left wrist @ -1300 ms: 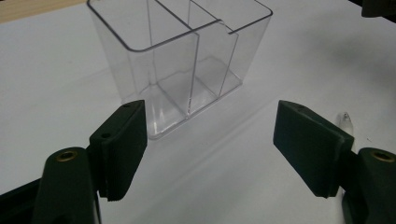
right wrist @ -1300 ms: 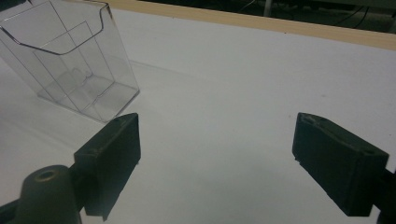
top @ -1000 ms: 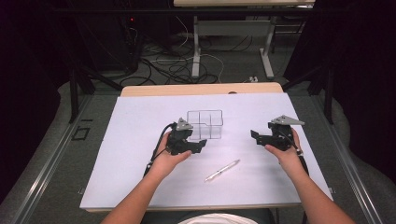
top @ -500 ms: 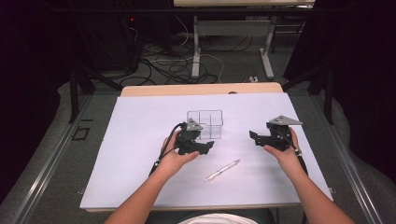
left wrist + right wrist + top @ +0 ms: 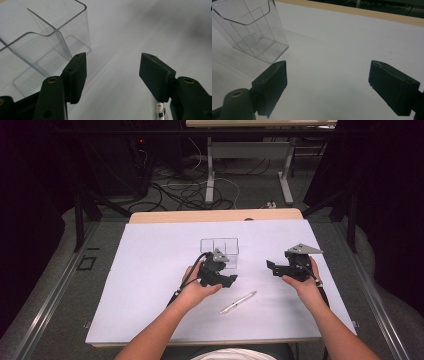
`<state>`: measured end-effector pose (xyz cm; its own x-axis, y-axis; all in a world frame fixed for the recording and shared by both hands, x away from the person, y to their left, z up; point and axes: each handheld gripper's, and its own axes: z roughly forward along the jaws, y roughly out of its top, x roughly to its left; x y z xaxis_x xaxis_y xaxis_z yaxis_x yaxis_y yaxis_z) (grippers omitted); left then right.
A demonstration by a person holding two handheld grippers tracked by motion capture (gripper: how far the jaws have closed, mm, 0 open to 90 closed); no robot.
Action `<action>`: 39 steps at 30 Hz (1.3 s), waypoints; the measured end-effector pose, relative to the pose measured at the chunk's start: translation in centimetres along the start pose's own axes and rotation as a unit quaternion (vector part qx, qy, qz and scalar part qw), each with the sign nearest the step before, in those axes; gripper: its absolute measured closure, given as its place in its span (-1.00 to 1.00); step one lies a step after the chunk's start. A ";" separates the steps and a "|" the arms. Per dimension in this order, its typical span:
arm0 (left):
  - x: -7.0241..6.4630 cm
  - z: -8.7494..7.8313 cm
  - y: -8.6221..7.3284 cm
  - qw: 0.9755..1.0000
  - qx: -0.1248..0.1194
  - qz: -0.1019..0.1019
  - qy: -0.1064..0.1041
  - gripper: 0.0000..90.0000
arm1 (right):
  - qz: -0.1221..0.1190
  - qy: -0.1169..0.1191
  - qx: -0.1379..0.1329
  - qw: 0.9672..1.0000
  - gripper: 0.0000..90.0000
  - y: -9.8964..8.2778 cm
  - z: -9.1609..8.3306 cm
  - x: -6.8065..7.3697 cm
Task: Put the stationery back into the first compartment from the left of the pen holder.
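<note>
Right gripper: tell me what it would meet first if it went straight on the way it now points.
Probably nothing at once: the right gripper faces bare white table; the clear box stands left of its line.

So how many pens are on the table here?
1. The pen lies on the white table cover, near the front edge, between the two hands and in front of the clear divided box.

Pen (image 5: 238,302): slim, silvery-white, lying flat on white sheet, tilted diagonally, far end pointing up-right. Sits near box, on person's side of it, slightly right.

Box (image 5: 220,251): clear plastic, open top, upright, 2 compartments side by side with thin divider wall between; both look empty. Front wall (image 5: 254,23) dips in curved cutout. Stands near sheet's centre, beyond pen, well apart from it.
</note>
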<state>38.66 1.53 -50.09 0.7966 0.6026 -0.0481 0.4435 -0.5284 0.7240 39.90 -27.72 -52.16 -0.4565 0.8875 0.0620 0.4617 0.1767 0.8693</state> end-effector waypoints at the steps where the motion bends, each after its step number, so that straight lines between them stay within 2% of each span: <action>1: -0.1 0.1 0.1 1.000 0.003 0.000 -0.001 -0.10 | 0.001 0.002 0.000 1.000 -0.67 0.0 0.1 0.0; 14: -0.7 1.2 0.8 0.999 0.038 0.007 -0.029 0.07 | -0.004 0.002 0.004 1.000 -0.67 -0.1 0.2 -0.2; 23: -1.5 2.2 1.3 0.996 0.065 0.013 -0.054 0.14 | 0.000 0.006 0.003 1.000 -0.67 -0.2 0.2 -0.2; 24: -1.5 2.3 1.3 0.996 0.070 0.022 -0.055 0.15 | -0.001 0.007 0.002 1.000 -0.67 -0.2 0.2 -0.2; 28: -2.0 2.8 1.3 0.995 0.079 0.024 -0.057 0.17 | 0.000 0.007 0.003 1.000 -0.67 -0.2 0.2 -0.3; 30: -1.9 3.0 1.3 0.994 0.088 0.031 -0.053 0.20 | 0.001 0.007 0.004 1.000 -0.67 -0.3 0.2 -0.3; 32: -2.0 3.1 1.3 0.994 0.094 0.025 -0.055 0.24 | 0.003 0.007 0.006 1.000 -0.67 -0.3 0.3 -0.4; 39: -2.3 3.3 1.3 0.992 0.104 0.020 -0.066 0.27 | 0.006 0.008 0.003 1.000 -0.67 -0.1 0.2 -0.3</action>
<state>38.79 -2.52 -51.31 0.8561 0.5025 -0.1206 0.4740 -0.6707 0.5705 40.14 -27.94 -52.38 -0.4631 0.8826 0.0803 0.4717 0.1687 0.8655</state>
